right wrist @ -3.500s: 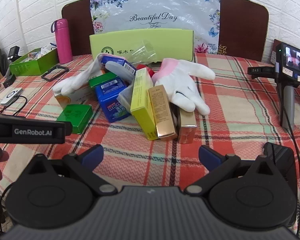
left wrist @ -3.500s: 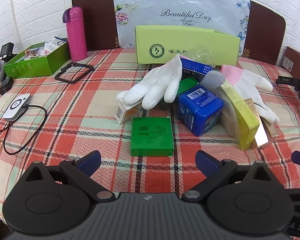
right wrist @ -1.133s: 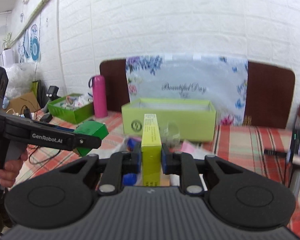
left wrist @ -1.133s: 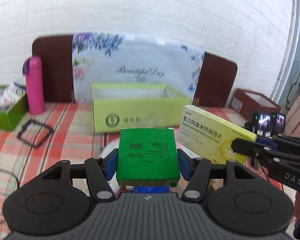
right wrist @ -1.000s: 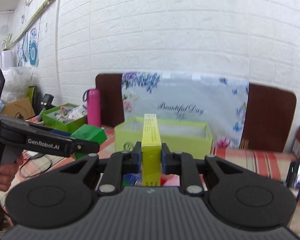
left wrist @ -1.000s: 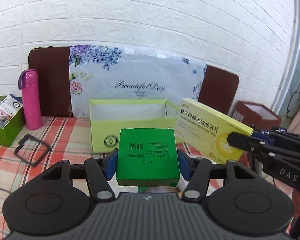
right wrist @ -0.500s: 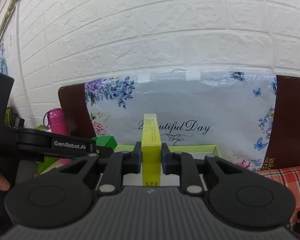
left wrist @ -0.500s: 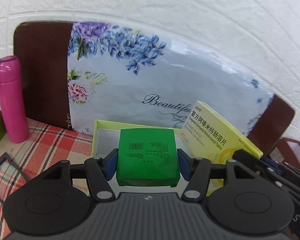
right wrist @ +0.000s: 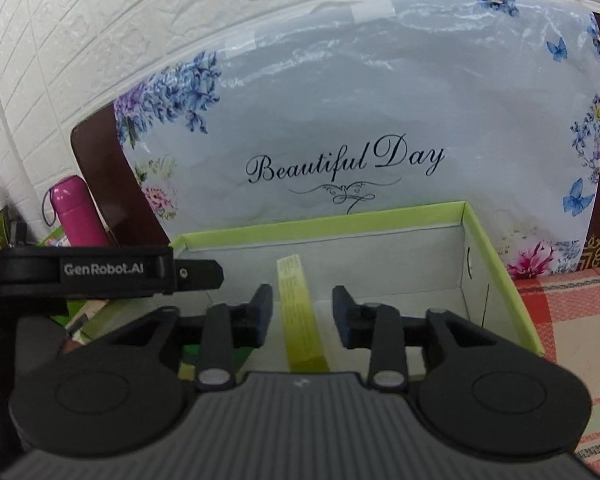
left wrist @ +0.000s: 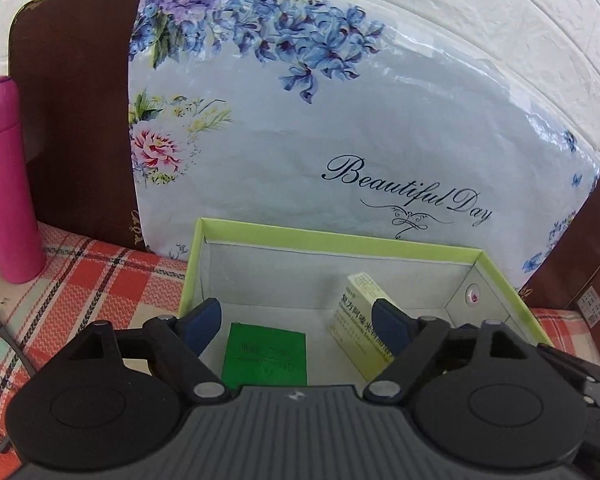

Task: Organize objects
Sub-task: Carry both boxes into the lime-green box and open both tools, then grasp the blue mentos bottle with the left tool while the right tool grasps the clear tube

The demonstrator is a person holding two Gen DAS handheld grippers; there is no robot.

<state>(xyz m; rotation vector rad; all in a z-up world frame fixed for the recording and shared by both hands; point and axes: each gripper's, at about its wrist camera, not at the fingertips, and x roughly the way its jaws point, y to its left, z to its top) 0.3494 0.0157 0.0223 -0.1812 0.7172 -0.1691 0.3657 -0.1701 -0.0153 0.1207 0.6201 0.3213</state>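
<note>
1. Left wrist view: lime-green open box (left wrist: 496,276) sits on the checked tablecloth (left wrist: 112,276), its far wall against the floral "Beautiful Day" bag (left wrist: 340,140). Box floor is mostly bare white, so there is free room at its back and middle.
2. Pink bottle (left wrist: 4,184) stands well left of the box, clear of it.
3. Left gripper (left wrist: 296,322) is over the near part of the box, jaws opening, wide apart, pads touching nothing.
4. Green packet (left wrist: 265,354) lies flat on the box floor, below and between the left fingers, apart from both pads.
5. Yellow medicine carton (left wrist: 360,320) is tilted in the right half of the box, just beside the green packet; the left gripper's right finger hides part of it.
6. Right wrist view: right gripper (right wrist: 302,316) is over the same box, jaws opening. The yellow carton (right wrist: 302,320) shows edge-on between the pads with a visible gap on each side, so it is not gripped.
7. Box right wall (right wrist: 496,264) is well clear of the right gripper; the left gripper's arm (right wrist: 100,270) crosses close on its left.
</note>
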